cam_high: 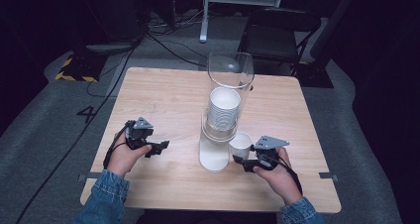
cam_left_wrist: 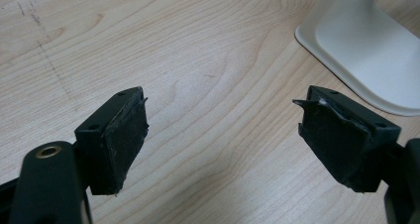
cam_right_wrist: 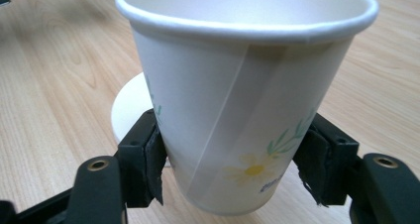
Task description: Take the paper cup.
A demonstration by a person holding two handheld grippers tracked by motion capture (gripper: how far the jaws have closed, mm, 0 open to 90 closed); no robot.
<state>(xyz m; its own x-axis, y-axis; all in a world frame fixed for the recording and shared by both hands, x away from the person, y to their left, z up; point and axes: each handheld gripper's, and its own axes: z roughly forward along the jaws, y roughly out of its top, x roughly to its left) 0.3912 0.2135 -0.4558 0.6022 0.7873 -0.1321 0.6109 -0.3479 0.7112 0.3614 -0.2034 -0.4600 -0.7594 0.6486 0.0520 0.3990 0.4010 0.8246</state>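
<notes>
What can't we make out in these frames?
- Paper cup base, right gripper view: cut off by the bottom edge, so lifted or resting is unclear.
- Cup stack count, high view: too small, blurred behind the clear tube.
- White stand base, left gripper view: cut off by the right edge.

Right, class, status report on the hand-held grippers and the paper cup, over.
Right hand-held gripper shut on paper cup. Left hand-held gripper open, empty. Cup dispenser stands close beside the cup.
</notes>
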